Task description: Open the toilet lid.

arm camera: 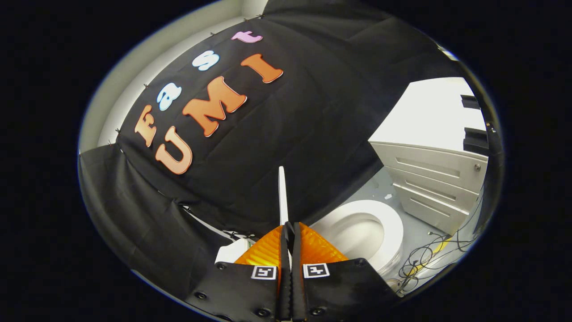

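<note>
The tongs [288, 232] are pinching the toilet lid [282, 197] edge-on: the two orange fingers [268, 250] are sitting together with only the thin white slab between them, both pressing on it. The lid is showing as a narrow white blade rising from the fingertips toward twelve o'clock, against the black cloth wall [313, 125]. Seen so thin, it is standing roughly upright, which suggests the lid is already lifted off the seat and is being carried by its free rim, the sensible place to grip because that rim gives the longest lever about the hinge.

At about three to four o'clock from the fingertips the toilet bowl [364, 232] is lying exposed, its white seat ring and hollow plainly in view, so the opening is well along by my reading. Beyond the bowl, toward two o'clock, a white drawer cabinet [429, 179] is standing on the grey floor [380, 185], and a tangle of dark cables [424, 259] is lying near the bowl at about four o'clock.

What probably remains is tipping the lid past vertical until it is resting back on its own, then parting the tongs. Letting go too early would risk it dropping back onto the seat.
</note>
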{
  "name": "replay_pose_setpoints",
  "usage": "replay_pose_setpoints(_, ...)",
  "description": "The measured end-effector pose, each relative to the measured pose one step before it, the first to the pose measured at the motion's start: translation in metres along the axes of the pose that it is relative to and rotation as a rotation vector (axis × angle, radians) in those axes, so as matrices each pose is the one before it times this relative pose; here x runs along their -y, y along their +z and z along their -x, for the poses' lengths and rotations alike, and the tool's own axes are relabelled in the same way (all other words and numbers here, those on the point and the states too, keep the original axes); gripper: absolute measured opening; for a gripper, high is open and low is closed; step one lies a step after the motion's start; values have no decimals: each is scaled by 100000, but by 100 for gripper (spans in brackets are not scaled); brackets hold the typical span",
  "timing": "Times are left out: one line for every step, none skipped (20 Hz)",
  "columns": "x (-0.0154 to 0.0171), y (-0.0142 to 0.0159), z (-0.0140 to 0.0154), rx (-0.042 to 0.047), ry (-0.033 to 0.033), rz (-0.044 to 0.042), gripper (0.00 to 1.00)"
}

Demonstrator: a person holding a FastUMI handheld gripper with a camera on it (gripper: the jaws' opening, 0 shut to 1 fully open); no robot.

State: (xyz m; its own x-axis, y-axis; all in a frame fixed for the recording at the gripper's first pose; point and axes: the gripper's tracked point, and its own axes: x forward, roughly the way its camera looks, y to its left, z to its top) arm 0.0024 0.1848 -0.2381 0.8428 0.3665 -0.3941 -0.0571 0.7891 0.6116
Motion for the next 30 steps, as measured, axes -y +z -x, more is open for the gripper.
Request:
replay_pose_setpoints(-668, -26, -2, -235, 768, 709, 8)
replay_pose_setpoints(-719, -27, 25, -193, 774, 816, 8)
replay_pose_setpoints(-734, -44, 55, -210, 662, 1218, 8)
replay_pose_setpoints(-722, -148, 111, 19, 588, 1537, 8)
replay_pose_setpoints(-743, -69, 68, -222, 678, 1698, 8)
replay_pose_setpoints(-906, -209, 256, -110, 837, 1602, 8)
replay_pose_setpoints(-953, -222, -22, -327, 1113, 1753, 8)
replay_pose_setpoints(-1012, -69, -34, -348, 1057, 1999, 8)
replay_pose_setpoints(-882, -110, 61, -356, 751, 2181, 8)
replay_pose_setpoints(-895, -162, 111, -258, 566, 2344, 8)
replay_pose_setpoints(-721, -104, -92, -295, 474, 2157, 8)
replay_pose_setpoints(-707, -249, 138, -193, 571, 1576, 8)
replay_pose_setpoints(-730, -77, -54, -83, 572, 995, 8)
replay_pose_setpoints(-773, -120, -21, -64, 694, 861, 8)
replay_pose_setpoints(-681, -97, 27, -130, 597, 871, 8)
replay_pose_setpoints(-747, -132, -3, -76, 569, 962, 8)
replay_pose_setpoints(-705, -140, -35, -23, 503, 1371, 8)
replay_pose_setpoints(-591, -202, -183, -182, 363, 1709, 8)
replay_pose_setpoints(-635, -86, -168, -21, 136, 1700, 8)
replay_pose_setpoints(-763, -130, 1, -184, 146, 1675, 9)
replay_pose_setpoints(-708, 64, -204, 1, 302, 1686, 8)
replay_pose_setpoints(-587, -202, 69, -144, 373, 1541, 9)
replay_pose_setpoints(-555, -128, -32, 8, 270, 1231, 8)
replay_pose_setpoints(-563, -123, -19, -219, 271, 1004, 8)
replay_pose_setpoints(-481, 1, 3, 34, 159, 1078, 8)
replay_pose_setpoints(-547, -108, -21, -163, 259, 909, 8)
replay_pose_setpoints(-536, -27, -62, 61, 287, 706, 9)
replay_pose_setpoints(-604, -147, -87, -59, 354, 767, 8)
replay_pose_setpoints(-610, -97, -58, -47, 391, 878, 8)
replay_pose_setpoints(-620, -109, -250, -146, 404, 1084, 8)
